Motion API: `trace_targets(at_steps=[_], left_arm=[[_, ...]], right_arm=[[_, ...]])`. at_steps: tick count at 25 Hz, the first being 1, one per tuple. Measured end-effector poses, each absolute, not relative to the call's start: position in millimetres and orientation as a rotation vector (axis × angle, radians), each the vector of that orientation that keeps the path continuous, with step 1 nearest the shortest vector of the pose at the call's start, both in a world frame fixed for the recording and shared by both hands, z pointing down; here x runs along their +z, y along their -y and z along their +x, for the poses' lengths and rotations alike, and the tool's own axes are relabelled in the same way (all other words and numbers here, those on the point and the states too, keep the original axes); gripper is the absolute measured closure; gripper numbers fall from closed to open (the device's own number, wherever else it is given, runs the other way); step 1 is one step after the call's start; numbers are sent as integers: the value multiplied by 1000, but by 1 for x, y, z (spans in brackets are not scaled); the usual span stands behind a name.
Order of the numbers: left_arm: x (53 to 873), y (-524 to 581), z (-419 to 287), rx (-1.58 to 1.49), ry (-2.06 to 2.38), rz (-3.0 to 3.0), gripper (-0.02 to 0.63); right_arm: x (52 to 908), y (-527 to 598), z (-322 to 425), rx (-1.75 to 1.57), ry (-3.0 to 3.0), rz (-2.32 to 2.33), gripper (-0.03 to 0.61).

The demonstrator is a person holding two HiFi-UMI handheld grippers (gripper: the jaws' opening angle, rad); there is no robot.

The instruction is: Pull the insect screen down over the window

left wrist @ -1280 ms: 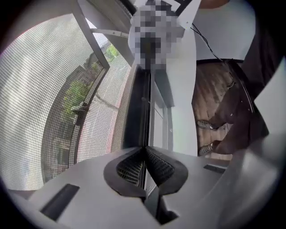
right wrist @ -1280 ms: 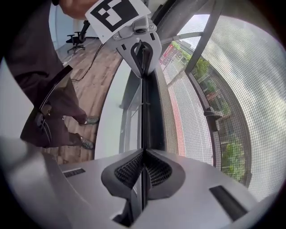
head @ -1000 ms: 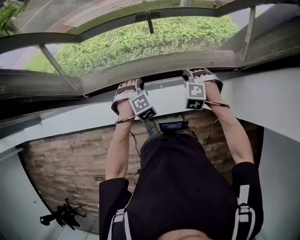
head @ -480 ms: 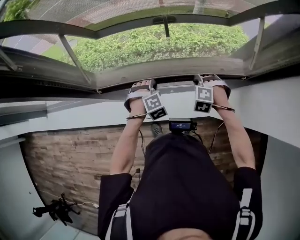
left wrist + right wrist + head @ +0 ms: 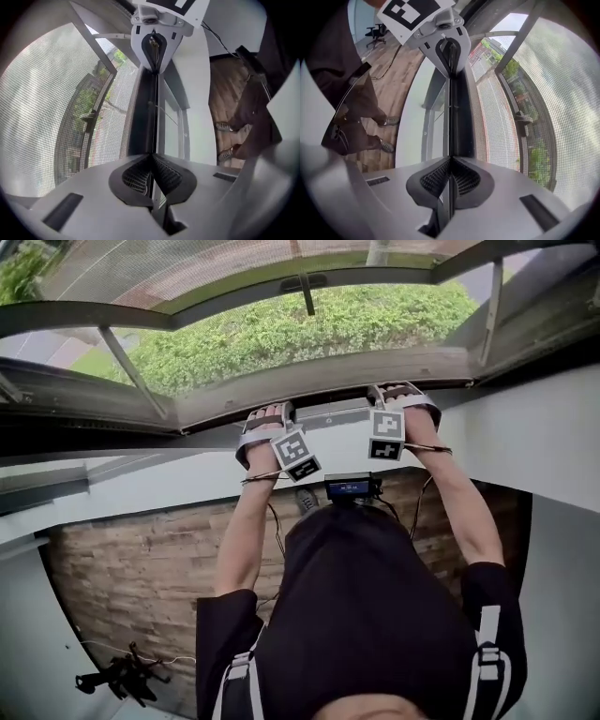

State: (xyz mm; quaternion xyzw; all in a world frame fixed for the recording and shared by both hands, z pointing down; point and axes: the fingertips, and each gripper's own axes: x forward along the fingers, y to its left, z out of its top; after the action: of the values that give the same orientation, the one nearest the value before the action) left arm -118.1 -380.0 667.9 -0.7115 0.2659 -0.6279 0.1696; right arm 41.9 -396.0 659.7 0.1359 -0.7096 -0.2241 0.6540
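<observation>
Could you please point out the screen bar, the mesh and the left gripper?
screen bar (image 5: 143,112), left gripper view, dark face above the jaws.
mesh (image 5: 42,117), left gripper view, middle of the netting.
left gripper (image 5: 151,159), left gripper view, where its pads meet.

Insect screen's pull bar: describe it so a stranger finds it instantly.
Start at the open window over the green hedge. Along its near sill runs the pull bar, a dark straight rail. Unlike the pale frame bars, it alone has mesh along its edge.
</observation>
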Motion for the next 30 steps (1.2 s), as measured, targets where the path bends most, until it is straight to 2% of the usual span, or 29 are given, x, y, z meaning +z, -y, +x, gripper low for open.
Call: trace_targets(at_steps=[9, 17, 30], left_arm=[[662, 383, -127, -1769, -786, -2070, 598], [655, 383, -124, -1732, -843, -1984, 594], [663, 382, -120, -1718, -859, -2044, 591]], right_arm=[[648, 390, 36, -465, 1625, 284, 561], [648, 398, 38, -617, 1596, 346, 560], [658, 396, 41, -514, 1609, 335, 561]])
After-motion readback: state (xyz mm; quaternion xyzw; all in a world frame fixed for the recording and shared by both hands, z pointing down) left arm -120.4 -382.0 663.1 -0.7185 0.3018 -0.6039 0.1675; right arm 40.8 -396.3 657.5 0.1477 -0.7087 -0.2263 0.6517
